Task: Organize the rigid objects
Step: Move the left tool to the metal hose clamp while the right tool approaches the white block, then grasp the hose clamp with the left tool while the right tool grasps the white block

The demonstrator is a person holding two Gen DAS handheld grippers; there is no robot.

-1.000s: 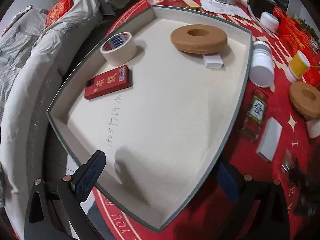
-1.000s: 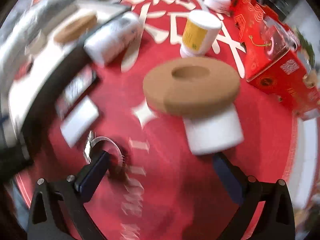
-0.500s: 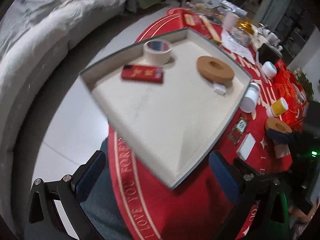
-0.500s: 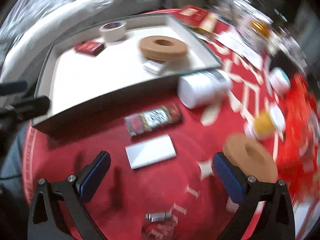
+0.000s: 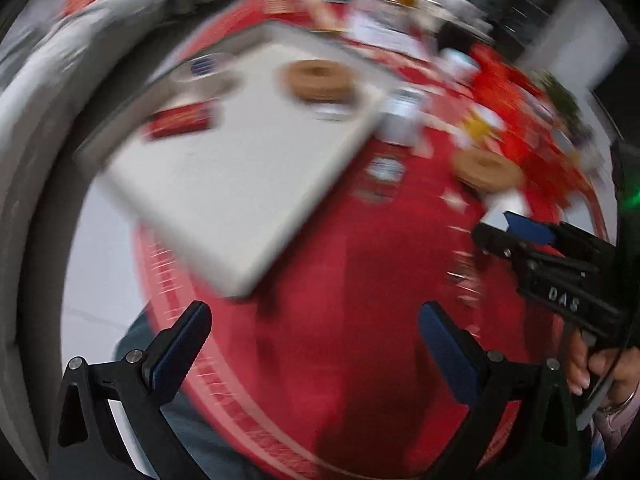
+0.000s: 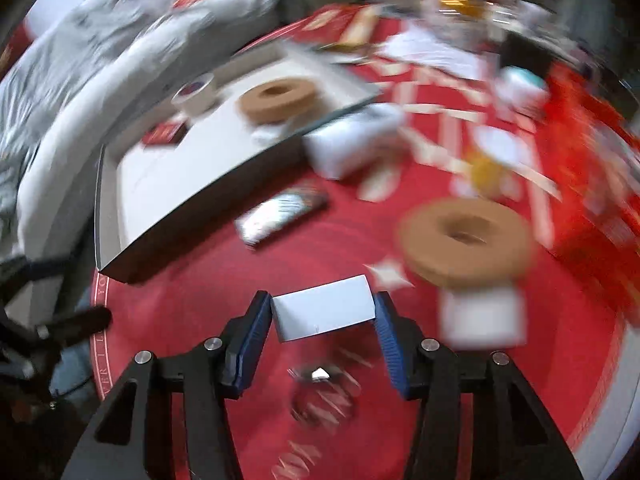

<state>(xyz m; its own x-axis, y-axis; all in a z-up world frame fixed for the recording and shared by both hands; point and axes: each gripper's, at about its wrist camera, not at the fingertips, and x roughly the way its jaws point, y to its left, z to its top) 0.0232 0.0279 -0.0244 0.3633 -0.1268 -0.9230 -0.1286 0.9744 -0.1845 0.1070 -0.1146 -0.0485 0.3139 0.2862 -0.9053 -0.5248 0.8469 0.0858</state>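
White block (image 6: 325, 312), lower center of frame, looks light, stiff & smooth, so my right gripper (image 6: 322, 322) is closing on its short ends w/ pads touching; left gripper (image 5: 312, 344) spread, empty.

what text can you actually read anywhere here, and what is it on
"DAS" – raised letters on the black body of the right gripper, seen from the left wrist view.
Pale lettering round the rim of the red tablecloth – letters show but are too smeared to read.
Red packet in the white tray – print too blurred.
Dark packet on the cloth – label too blurred.
White card between the closing right jaws – blank.
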